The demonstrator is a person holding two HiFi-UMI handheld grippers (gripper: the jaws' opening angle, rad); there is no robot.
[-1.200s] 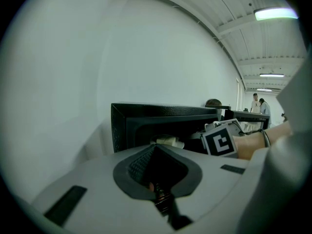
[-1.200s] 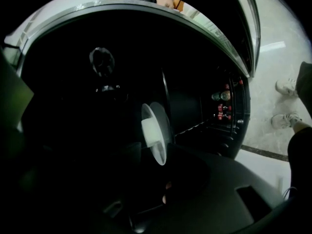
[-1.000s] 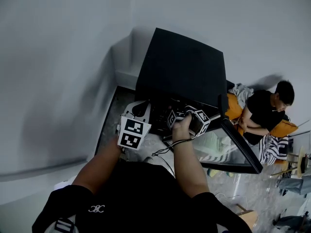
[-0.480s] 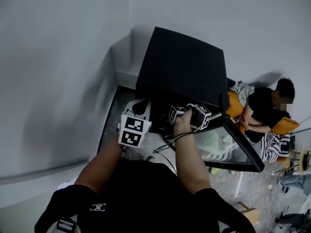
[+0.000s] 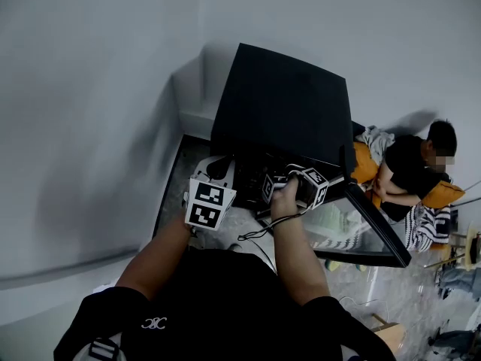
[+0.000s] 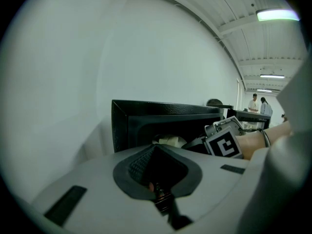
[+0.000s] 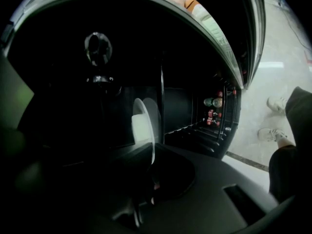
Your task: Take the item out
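Note:
A white plate (image 7: 144, 128) stands on edge inside the dark black cabinet (image 5: 285, 104). In the right gripper view its lower rim runs down between the jaws of my right gripper (image 7: 149, 179). Those jaws are closing onto that rim. In the head view the right gripper (image 5: 279, 185) reaches into the cabinet mouth, its fingertips hidden in the dark. My left gripper (image 5: 213, 173) hovers at the cabinet's left front corner, outside it. Its own view shows only its grey body (image 6: 158, 189) and the cabinet (image 6: 146, 116); its jaws do not show.
The cabinet's glass door (image 5: 362, 232) hangs open to the right of my right arm. A seated person (image 5: 409, 173) is beyond it on orange cushions. A pale wall stands behind and to the left. Shoes (image 7: 274, 105) rest on the tiled floor.
The head view barely changes: my right hand and its marker cube shift only slightly at the cabinet mouth. The left gripper stays where it was.

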